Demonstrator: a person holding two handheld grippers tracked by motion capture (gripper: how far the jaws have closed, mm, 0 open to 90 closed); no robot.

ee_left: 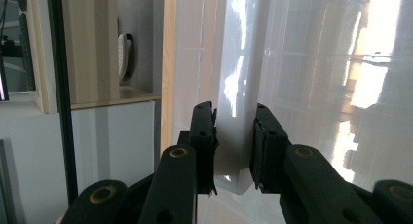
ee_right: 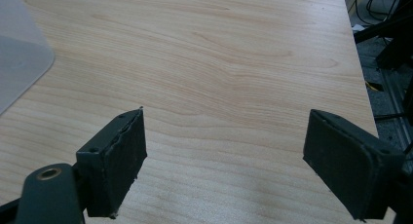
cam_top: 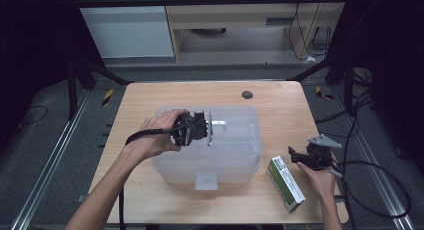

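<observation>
With its pads pressed on the white lid handle of the translucent storage box mid-counter, the left gripper appears set for lid removal, while the right gripper rests wide, empty, beside the green carton.

A light wooden table stands on grey floor between 2 metal rails, with a pale wooden cabinet and a white panel behind it, black cables at the back right, and dark surroundings on both sides.
</observation>
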